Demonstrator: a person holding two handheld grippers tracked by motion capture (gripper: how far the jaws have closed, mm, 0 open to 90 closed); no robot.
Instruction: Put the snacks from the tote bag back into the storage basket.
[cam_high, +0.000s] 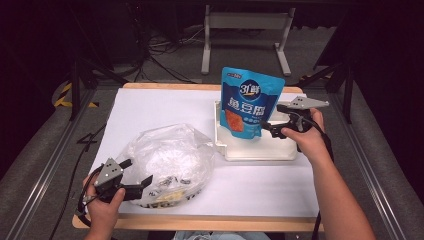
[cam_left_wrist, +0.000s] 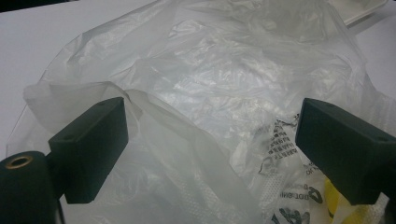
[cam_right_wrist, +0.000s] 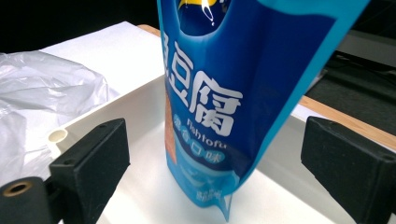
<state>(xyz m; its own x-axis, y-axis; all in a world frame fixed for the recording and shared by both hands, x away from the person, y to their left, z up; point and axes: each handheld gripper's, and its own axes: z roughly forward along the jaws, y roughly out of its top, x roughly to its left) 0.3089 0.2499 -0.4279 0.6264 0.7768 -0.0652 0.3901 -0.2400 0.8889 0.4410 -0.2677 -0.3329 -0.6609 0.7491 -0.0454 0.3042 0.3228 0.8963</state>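
White paper covers the table (cam_high: 165, 107), with dark floor, cables and a metal frame leg beyond its far edge. On the person's right half sits a shallow white tray (cam_high: 257, 151), and a blue fish-tofu pouch (cam_high: 250, 102) stands upright in it, its long axis vertical and its printed face toward the person. The right gripper (cam_high: 270, 124) lies just to the right of the pouch's lower part, pointing leftward at it; in the right gripper view its black jaws stand wide apart on either side of the pouch (cam_right_wrist: 219, 107), with clear gaps between each pad and the blue film, so nothing is clamped and the pouch stands by itself on the tray floor (cam_right_wrist: 154, 186). The right hand is by far the nearer one to the pouch; the pouch lies straight ahead of its jaws, between them, narrow bottom seam closest. The left gripper (cam_high: 136, 172) rests at the near left corner, jaws likewise spread, pointing rightward into a crumpled clear plastic bag (cam_high: 167, 160); in the left gripper view the bag (cam_left_wrist: 210, 79) billows ahead of and between the pads, its loose rim draping at the left pad, though no pinch is visible. Printed lettering and something yellow show through the film low on the right. My reading is that the coming move depends on the bag's mouth lying leftward from the pouch, so any carry would run across the table toward the left gripper.
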